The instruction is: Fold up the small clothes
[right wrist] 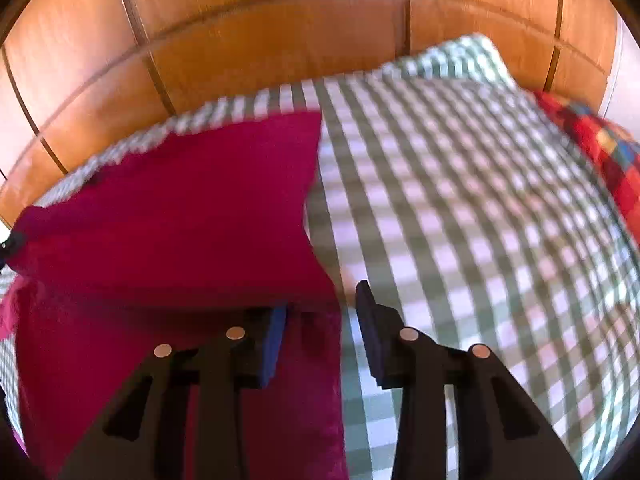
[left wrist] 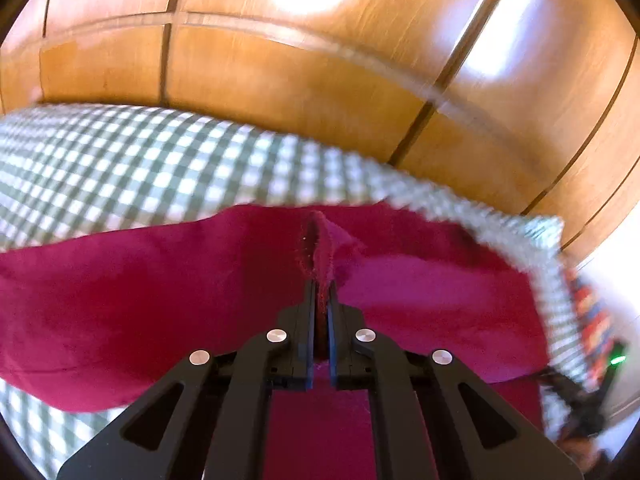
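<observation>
A magenta garment (left wrist: pixel 160 280) lies spread on a green-and-white checked cover (left wrist: pixel 120 160). My left gripper (left wrist: pixel 321 280) is shut on a pinched-up ridge of the garment, and the frayed fold stands up just past its fingertips. In the right wrist view the same garment (right wrist: pixel 180 208) fills the left half, folded over on itself. My right gripper (right wrist: pixel 320 308) stands at the garment's right edge with its jaws apart. The left finger (right wrist: pixel 274 340) is tucked under the overhanging fold, and the right finger (right wrist: pixel 370 320) is over the checked cover (right wrist: pixel 460 200). The pads do not press the cloth.
Wooden panelled cabinet doors (left wrist: pixel 280 80) rise close behind the cover's far edge, also in the right wrist view (right wrist: pixel 240 40). A red multicoloured patterned cloth (right wrist: pixel 608 152) lies at the cover's right side. A dark device with a green light (left wrist: pixel 618 359) sits at the far right.
</observation>
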{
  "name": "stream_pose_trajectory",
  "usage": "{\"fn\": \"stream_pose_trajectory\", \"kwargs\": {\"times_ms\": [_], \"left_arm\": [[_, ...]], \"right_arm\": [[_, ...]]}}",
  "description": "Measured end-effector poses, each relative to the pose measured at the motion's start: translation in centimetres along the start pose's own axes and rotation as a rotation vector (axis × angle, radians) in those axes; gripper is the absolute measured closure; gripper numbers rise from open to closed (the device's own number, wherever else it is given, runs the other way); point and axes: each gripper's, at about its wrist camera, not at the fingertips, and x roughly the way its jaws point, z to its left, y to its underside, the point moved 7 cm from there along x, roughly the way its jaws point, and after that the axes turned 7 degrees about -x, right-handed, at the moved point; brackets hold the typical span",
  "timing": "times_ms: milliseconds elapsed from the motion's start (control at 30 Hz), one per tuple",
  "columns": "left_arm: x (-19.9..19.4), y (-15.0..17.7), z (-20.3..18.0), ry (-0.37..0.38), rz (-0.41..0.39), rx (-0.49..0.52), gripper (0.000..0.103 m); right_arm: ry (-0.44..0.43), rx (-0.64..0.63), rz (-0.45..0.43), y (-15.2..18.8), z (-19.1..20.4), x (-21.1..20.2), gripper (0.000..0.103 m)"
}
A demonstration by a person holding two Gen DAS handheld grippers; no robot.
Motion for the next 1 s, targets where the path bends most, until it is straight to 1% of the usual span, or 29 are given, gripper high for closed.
{"fn": "stream_pose_trajectory", "kwargs": {"times_ms": [33, 67, 100, 133, 167, 200, 233, 300, 333, 367, 400, 433, 467, 567, 600, 633, 667, 733, 767, 800, 833, 900, 967, 1000], "left_arm": [[1.0, 0.9, 0.4, -0.016, 0.042, 0.007, 0.099], [1.9, 2.0, 0.9, -0.016, 0.093, 0.001, 0.099], [2.2, 2.7, 1.2, -0.019, 0.107, -0.007, 0.099], [2.1, 3.0, 1.4, -0.012, 0.09, -0.009, 0.099], [1.8, 3.2, 1.6, -0.004, 0.077, -0.01, 0.099], [1.6, 3.2, 1.7, 0.003, 0.077, -0.018, 0.096], [1.2, 3.1, 1.9, 0.02, 0.077, -0.04, 0.089], [0.8, 2.8, 2.3, 0.05, 0.068, -0.075, 0.075], [0.8, 2.6, 2.4, 0.053, 0.057, -0.093, 0.074], [0.5, 2.5, 2.6, 0.048, 0.05, -0.104, 0.074], [0.2, 2.5, 2.9, 0.044, 0.042, -0.118, 0.074], [-0.3, 2.4, 3.4, 0.045, 0.029, -0.144, 0.074], [-0.9, 2.3, 4.0, 0.044, 0.016, -0.169, 0.074], [-3.3, 2.4, 6.0, 0.011, -0.038, -0.196, 0.074], [-4.0, 2.5, 6.7, 0.005, -0.049, -0.201, 0.074], [-5.3, 2.8, 8.2, -0.013, -0.061, -0.216, 0.074], [-6.5, 3.1, 9.8, -0.034, -0.079, -0.232, 0.074], [-8.9, 3.7, 13.3, -0.085, -0.124, -0.266, 0.074], [-9.9, 4.0, 15.1, -0.114, -0.138, -0.29, 0.07], [-11.0, 4.4, 17.1, -0.141, -0.15, -0.325, 0.059], [-12.4, 4.9, 19.8, -0.166, -0.171, -0.389, 0.053], [-14.6, 5.8, 24.2, -0.205, -0.199, -0.499, 0.052], [-17.1, 6.8, 28.7, -0.222, -0.24, -0.618, 0.052], [-17.8, 7.0, 30.0, -0.226, -0.254, -0.651, 0.052]], "right_arm": [[0.003, -0.018, 0.002, 0.1, 0.2, -0.1, 0.068], [-0.003, -0.033, 0.008, 0.3, 0.3, -0.4, 0.065], [-0.006, -0.051, 0.018, 0.6, 0.4, -0.8, 0.059], [0.005, -0.067, 0.022, 0.8, 0.2, -1.2, 0.043], [0.021, -0.086, 0.018, 0.9, 0.1, -1.9, 0.041], [0.034, -0.111, 0.005, 0.7, 0.2, -2.7, 0.041], [0.033, -0.126, -0.014, 0.9, 0.4, -3.4, 0.041], [-0.006, -0.148, -0.07, -0.4, 1.9, -5.2, 0.041], [-0.025, -0.159, -0.089, -0.9, 2.8, -5.7, 0.039], [-0.049, -0.184, -0.117, -1.8, 4.3, -6.0, 0.034], [-0.059, -0.213, -0.138, -2.6, 5.8, -5.9, 0.031], [-0.064, -0.23, -0.141, -2.9, 6.8, -5.5, 0.026], [-0.069, -0.247, -0.129, -3.3, 8.1, -4.2, 0.024], [-0.058, -0.262, -0.022, -3.0, 9.9, 0.4, 0.024], [-0.037, -0.272, 0.018, -2.6, 10.2, 2.1, 0.023], [-0.025, -0.272, 0.007, -2.5, 10.2, 2.7, 0.018], [-0.015, -0.272, -0.012, -2.4, 10.2, 2.7, 0.017], [-0.006, -0.259, -0.009, -2.4, 9.9, 1.9, 0.017], [-0.005, -0.251, -0.012, -2.2, 9.8, 1.3, 0.017], [-0.008, -0.251, -0.031, -1.9, 9.7, 0.2, 0.017], [-0.008, -0.26, -0.048, -1.6, 9.9, -0.6, 0.016], [0.002, -0.295, -0.069, -0.2, 10.3, -2.1, 0.015], [0.005, -0.334, -0.079, 1.8, 11.0, -3.2, 0.015], [0.005, -0.347, -0.078, 2.7, 11.2, -3.4, 0.015]]}}
